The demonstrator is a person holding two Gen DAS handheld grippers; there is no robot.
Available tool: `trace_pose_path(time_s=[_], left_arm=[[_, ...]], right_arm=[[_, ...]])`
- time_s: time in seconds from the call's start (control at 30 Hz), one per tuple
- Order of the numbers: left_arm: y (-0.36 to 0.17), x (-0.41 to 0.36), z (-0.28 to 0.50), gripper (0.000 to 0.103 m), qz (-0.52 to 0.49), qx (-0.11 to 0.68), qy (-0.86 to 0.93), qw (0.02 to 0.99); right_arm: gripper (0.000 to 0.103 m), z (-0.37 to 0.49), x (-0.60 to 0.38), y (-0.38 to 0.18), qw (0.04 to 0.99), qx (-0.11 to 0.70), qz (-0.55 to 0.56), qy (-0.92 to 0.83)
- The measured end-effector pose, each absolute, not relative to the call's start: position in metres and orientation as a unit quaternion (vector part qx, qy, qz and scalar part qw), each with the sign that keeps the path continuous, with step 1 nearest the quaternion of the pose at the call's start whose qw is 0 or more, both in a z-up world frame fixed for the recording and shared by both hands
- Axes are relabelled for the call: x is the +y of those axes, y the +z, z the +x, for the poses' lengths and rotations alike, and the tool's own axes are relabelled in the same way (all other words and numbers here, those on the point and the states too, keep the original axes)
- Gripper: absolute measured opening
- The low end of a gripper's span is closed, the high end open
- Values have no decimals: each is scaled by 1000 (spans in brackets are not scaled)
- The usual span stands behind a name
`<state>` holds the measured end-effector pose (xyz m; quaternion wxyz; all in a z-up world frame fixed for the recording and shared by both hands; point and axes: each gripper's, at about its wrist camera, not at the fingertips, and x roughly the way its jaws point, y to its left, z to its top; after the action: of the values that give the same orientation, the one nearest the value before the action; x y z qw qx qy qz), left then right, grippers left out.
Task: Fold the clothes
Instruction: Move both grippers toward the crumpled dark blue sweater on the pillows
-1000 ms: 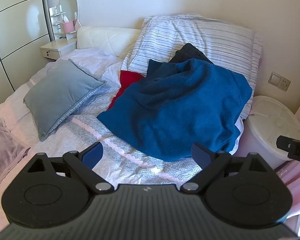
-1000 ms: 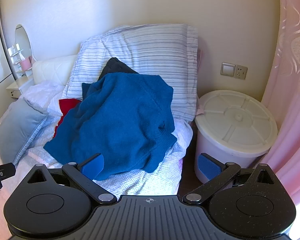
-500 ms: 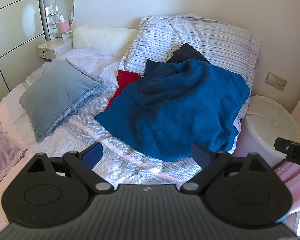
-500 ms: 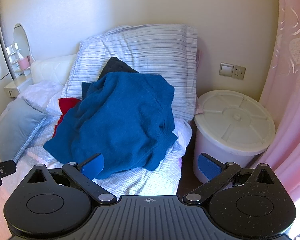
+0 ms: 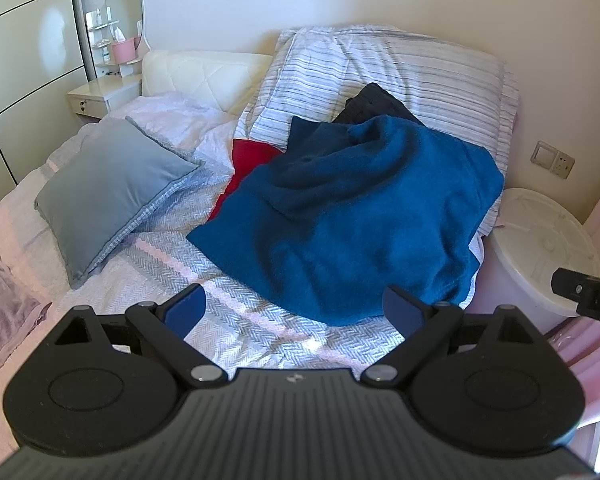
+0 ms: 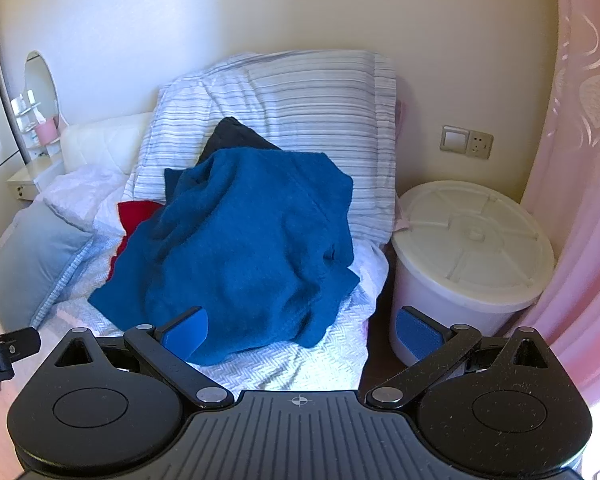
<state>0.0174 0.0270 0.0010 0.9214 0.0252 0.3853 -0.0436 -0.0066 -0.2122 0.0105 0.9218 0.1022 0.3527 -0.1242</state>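
Bedspread (image 5: 236, 320) lies bare along the near hem of the blue garment (image 5: 360, 224), which is heaped against the striped pillow (image 5: 420, 68), over red (image 5: 252, 156) and dark (image 5: 376, 100) items. Left gripper (image 5: 294, 306) hovers above the bed, jaws wide, empty. Grey cushion (image 5: 108, 184) lies left.

Right wrist view: garment's right edge nears the mattress side. Right gripper (image 6: 300, 330) hovers level, jaws wide, empty. White lidded bin (image 6: 472, 240) stands just beside the bed, pink curtain (image 6: 580, 160) beyond.

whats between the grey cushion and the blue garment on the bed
A red garment peeks out from under the blue garment, plus bare herringbone bedspread beside the grey cushion. The left wrist view shows this best.
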Motion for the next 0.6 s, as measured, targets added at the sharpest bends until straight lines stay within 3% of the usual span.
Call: trace_pose_path(time_s=[0.6], left_arm=[[-27, 16, 85, 94, 24, 414, -27, 910]], right_arm=[[103, 63, -233, -16, 913, 384, 93, -104]])
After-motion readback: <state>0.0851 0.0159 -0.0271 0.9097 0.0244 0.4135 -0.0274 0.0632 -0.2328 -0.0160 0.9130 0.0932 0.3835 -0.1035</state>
